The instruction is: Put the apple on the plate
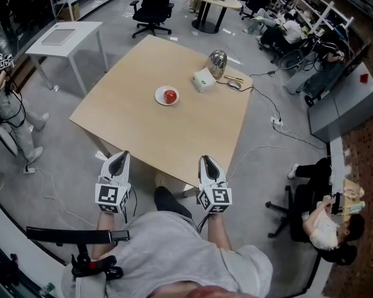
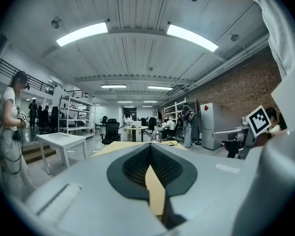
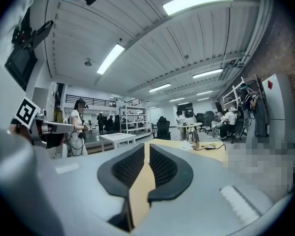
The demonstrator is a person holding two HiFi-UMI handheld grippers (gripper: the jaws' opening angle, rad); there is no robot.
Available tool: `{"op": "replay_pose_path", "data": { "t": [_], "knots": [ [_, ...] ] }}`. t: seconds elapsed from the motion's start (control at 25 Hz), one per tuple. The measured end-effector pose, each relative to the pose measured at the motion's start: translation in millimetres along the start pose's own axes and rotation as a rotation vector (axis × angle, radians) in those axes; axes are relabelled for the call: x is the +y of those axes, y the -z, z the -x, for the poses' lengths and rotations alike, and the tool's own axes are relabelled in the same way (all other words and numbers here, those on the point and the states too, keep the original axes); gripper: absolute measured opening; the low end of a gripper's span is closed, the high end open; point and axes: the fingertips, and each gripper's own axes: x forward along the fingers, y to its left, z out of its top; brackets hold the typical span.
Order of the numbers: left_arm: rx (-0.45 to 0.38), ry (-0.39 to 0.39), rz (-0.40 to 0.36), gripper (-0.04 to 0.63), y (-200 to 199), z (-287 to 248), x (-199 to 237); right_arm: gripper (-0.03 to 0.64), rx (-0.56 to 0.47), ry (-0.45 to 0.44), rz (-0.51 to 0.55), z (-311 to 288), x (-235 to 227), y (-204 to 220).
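A red apple (image 1: 170,96) lies on a small white plate (image 1: 159,97) near the middle of the wooden table (image 1: 143,123) in the head view. Both grippers hang off the table's near edge, close to the person's body and far from the plate. My left gripper (image 1: 121,156) has its fingers together with nothing between them, and its own view shows the jaws (image 2: 148,145) meeting at the tip. My right gripper (image 1: 207,160) is likewise shut and empty (image 3: 146,144). Neither gripper view shows the apple or the plate.
At the table's far corner stand a white box (image 1: 203,80), a shiny metal jar (image 1: 217,63) and a mouse (image 1: 234,84) with a cable. A white side table (image 1: 65,39) and a person (image 1: 3,104) are at the left; another person (image 1: 326,222) sits at the right.
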Motion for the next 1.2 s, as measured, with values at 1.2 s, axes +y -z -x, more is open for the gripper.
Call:
{"op": "replay_pose_path", "data": {
  "t": [1.2],
  "knots": [
    [-0.011,-0.011,-0.007,0.020,-3.0,2.0,9.2,0.037,-0.021,0.000,0.002,-3.6,4.0,-6.2]
  ]
}}
